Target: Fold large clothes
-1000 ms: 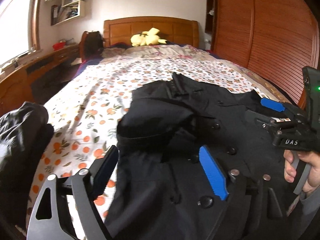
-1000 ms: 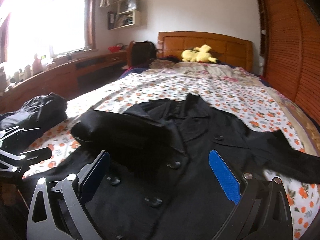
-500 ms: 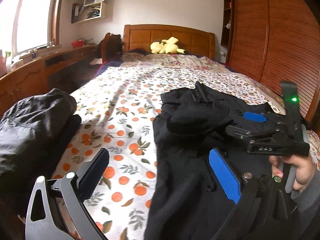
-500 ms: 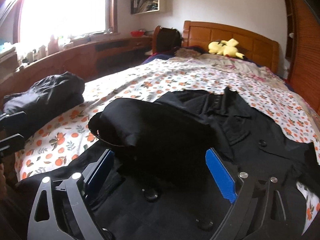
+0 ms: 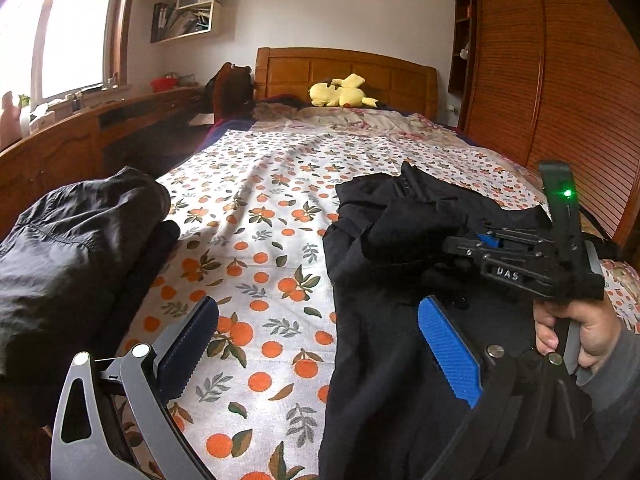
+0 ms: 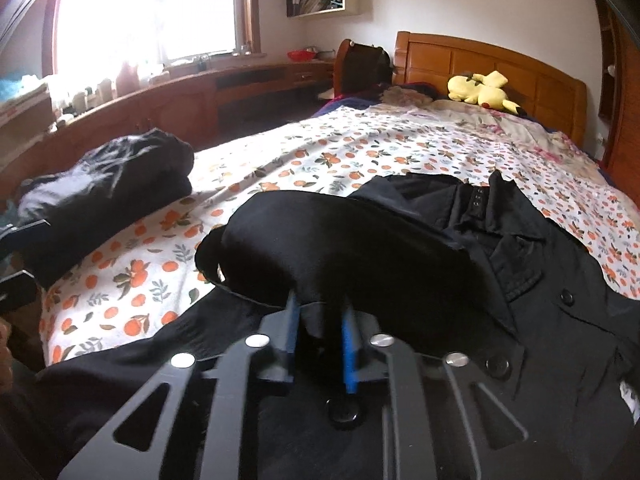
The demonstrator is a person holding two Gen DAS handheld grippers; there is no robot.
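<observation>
Right gripper (image 6: 318, 330) closing on the sleeve of a black coat (image 6: 540, 280) at the bed's (image 5: 256, 208) foot edge.
Left gripper (image 5: 316, 344) released, empty. Best pinching sleeve alone, then drawing it flat across the buttoned front.

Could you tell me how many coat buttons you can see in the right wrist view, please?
3: one on the right chest, one lower by the tool, one under the tool. Folded fabric may hide others.
</observation>
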